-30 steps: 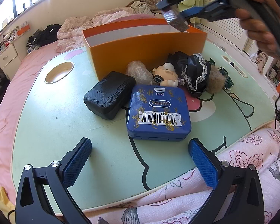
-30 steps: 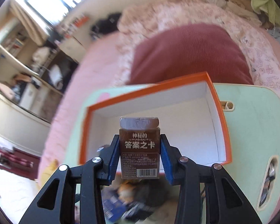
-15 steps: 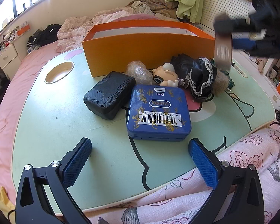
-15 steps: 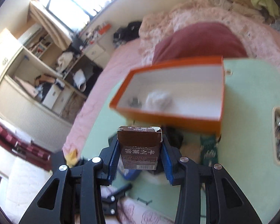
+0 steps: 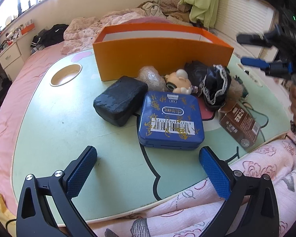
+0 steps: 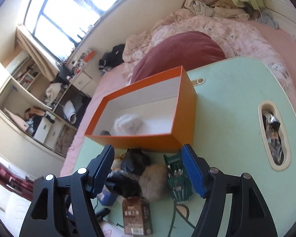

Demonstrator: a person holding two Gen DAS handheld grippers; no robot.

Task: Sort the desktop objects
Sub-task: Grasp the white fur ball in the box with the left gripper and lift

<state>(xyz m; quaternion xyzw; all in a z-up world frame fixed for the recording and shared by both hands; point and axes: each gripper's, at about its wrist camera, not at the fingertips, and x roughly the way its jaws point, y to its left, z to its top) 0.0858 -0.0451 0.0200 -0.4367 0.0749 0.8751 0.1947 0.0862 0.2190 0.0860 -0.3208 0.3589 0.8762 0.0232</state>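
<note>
A brown card box (image 5: 239, 122) (image 6: 137, 215) lies flat on the green table, right of the blue tin (image 5: 170, 121). Above it my right gripper (image 5: 252, 50) (image 6: 147, 149) hangs with its jaws opening and nothing between them. The orange box (image 5: 163, 55) (image 6: 148, 138) stands at the back and holds a white fluffy lump (image 6: 128, 123). In front of it lie a black case (image 5: 120, 100), a bubble-wrap wad (image 5: 150, 77), a doll head (image 5: 179, 81) and a black lace dress (image 5: 213, 83). My left gripper (image 5: 148, 164) stays open over the table's front edge.
A green pack (image 6: 176, 177) and a tan fur ball (image 6: 153, 179) lie beside the dress. The table (image 5: 59, 128) has a round cup hole (image 5: 66, 75) at the left and an oval slot (image 6: 273, 136) with clutter at the right. Pink bedding surrounds the table.
My right gripper carried the brown card box from over the orange box out past its right end and down, then opened; the box now lies on the table. The left gripper kept still.
</note>
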